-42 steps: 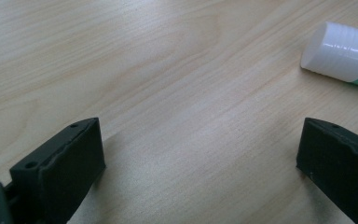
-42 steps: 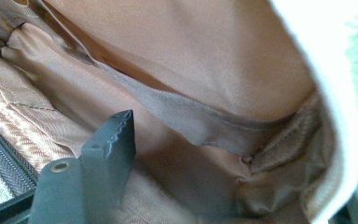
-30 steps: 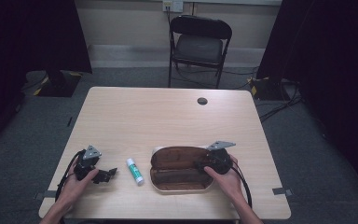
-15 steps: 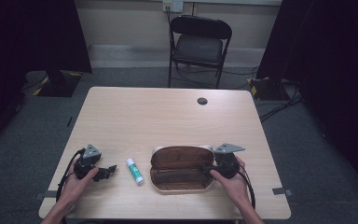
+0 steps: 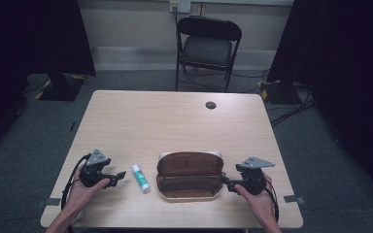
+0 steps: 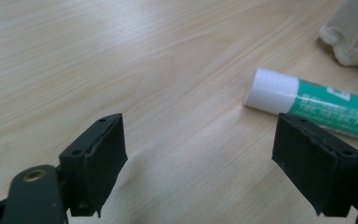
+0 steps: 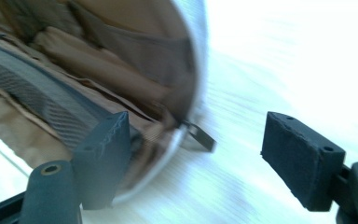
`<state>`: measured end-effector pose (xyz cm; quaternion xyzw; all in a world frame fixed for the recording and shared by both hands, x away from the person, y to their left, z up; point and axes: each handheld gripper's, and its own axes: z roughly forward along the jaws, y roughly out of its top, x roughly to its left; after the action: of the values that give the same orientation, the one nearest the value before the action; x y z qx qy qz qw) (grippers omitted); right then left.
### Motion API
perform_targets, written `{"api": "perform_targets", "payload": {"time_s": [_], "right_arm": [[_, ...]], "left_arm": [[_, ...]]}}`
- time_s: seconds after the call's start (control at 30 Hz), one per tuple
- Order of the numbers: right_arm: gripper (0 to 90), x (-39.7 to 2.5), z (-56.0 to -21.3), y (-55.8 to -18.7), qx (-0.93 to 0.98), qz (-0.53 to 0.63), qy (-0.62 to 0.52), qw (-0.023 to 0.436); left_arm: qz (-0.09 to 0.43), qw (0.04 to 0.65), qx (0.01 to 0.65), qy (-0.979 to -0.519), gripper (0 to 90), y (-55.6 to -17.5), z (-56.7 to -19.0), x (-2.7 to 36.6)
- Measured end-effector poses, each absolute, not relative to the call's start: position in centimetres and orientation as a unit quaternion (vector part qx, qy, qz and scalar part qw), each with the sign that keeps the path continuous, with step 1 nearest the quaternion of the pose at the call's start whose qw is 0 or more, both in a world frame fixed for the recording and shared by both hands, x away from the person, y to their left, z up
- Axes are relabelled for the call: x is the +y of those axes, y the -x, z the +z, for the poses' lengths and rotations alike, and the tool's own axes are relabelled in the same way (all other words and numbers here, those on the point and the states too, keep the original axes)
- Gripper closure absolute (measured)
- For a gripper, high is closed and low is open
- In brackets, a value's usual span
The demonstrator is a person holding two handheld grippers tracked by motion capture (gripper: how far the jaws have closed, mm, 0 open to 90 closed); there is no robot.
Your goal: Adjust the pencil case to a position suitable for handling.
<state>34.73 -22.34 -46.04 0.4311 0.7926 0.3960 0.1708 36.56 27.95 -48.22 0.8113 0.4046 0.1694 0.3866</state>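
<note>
Pencil case (image 5: 190,175) lies unzipped and spread flat near the front edge of the worktop (image 5: 175,121). Glue stick (image 5: 140,177) lies just left of it, not yet inside. Left tool (image 5: 116,176): jaws wide apart, empty, aimed at the stick. Right tool (image 5: 226,183): jaws wide, empty, beside the case's zip pull (image 7: 199,136). Judgement: case opened; pickup, loading and closing remain.

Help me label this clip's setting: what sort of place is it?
Probably a recording room or lab rather than a home: a plain wooden table on grey carpet, dark curtains at the sides, a folding chair by the wall, and cables across the floor.
</note>
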Motion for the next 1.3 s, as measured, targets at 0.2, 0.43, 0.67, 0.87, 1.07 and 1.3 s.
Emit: {"api": "perform_targets", "payload": {"time_s": [0.2,0.43,0.67,0.87,1.07,1.3], "right_arm": [[24.4,-24.4,-47.0,-35.2,0.776,0.386,-0.469,0.172],[23.3,-26.4,-48.4,-35.7,0.782,0.348,-0.481,0.19],[21.1,-26.8,-49.3,-36.4,0.79,0.323,-0.485,0.192],[18.2,-26.8,-49.5,-36.6,0.79,0.325,-0.479,0.203],[16.6,-26.8,-49.8,-36.5,0.784,0.337,-0.476,0.212],[16.3,-26.8,-49.9,-36.6,0.783,0.337,-0.477,0.213]], "left_arm": [[0.163,0.405,0.371,-0.819,23.5,-35.7,-47.2,26.8],[0.133,0.422,0.346,-0.827,32.7,-35.6,-46.8,25.6],[0.111,0.413,0.338,-0.838,35.0,-35.3,-47.3,24.5],[0.099,0.423,0.358,-0.826,32.5,-35.3,-47.5,24.0],[0.107,0.422,0.368,-0.822,29.3,-35.6,-47.2,22.9],[0.114,0.409,0.385,-0.819,31.2,-36.1,-47.6,22.5]]}}
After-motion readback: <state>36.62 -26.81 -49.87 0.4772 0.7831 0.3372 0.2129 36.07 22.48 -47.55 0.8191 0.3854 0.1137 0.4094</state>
